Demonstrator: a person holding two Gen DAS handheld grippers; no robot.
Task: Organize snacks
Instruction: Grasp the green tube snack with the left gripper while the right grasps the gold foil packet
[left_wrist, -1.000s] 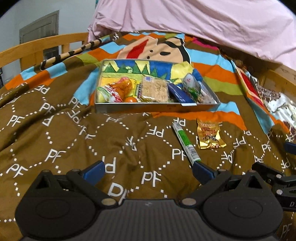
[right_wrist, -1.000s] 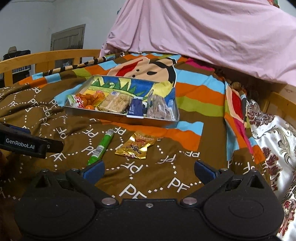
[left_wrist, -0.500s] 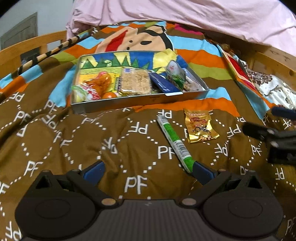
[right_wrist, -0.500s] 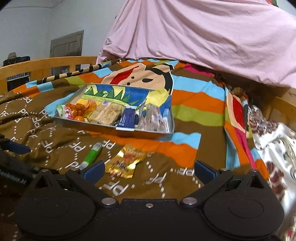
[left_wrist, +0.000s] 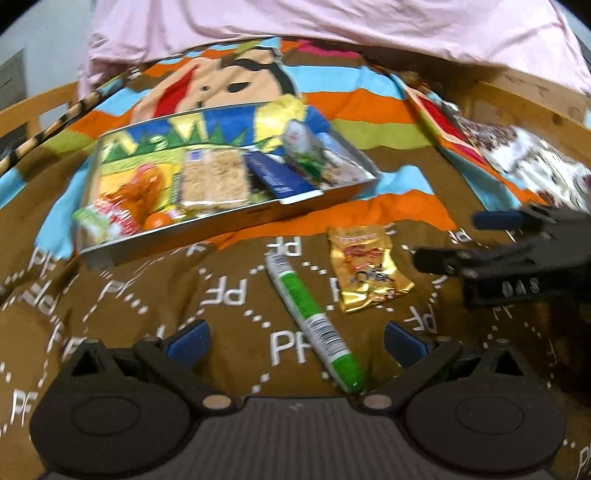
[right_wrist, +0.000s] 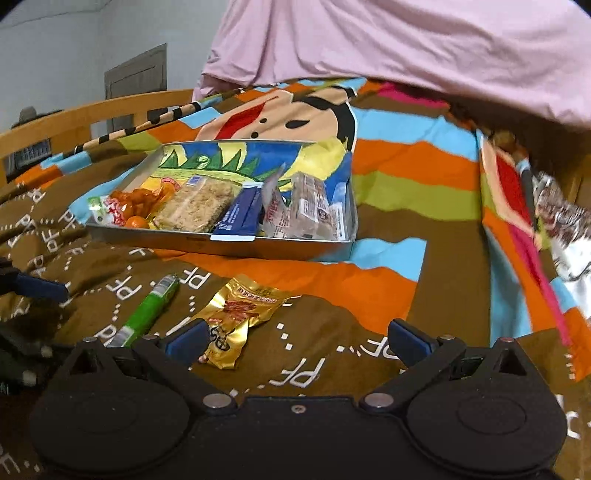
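Observation:
A shallow metal tin (left_wrist: 236, 221) (right_wrist: 280, 247) with a cartoon-printed inside lies on the brown blanket and holds several wrapped snacks. In front of it lie a green and white stick pack (left_wrist: 314, 325) (right_wrist: 146, 314) and a gold snack packet (left_wrist: 367, 271) (right_wrist: 240, 317). My left gripper (left_wrist: 295, 341) is open and empty, low over the blanket, with the stick pack's near end between its fingers. My right gripper (right_wrist: 297, 339) is open and empty, its left finger (right_wrist: 186, 339) over the gold packet's near end. It also shows in the left wrist view (left_wrist: 498, 254), right of the gold packet.
The blanket (left_wrist: 147, 295) covers a bed with wooden rails (right_wrist: 92, 114) (left_wrist: 517, 99). A pink sheet (right_wrist: 406, 48) hangs behind the tin. A patterned cloth (left_wrist: 535, 166) lies at the right. The left gripper's finger (right_wrist: 40, 288) shows at the right wrist view's left edge.
Both grippers have moved forward and lower toward the loose snacks. The stick pack now lies between the left fingers and the gold packet reaches the right gripper's left finger.

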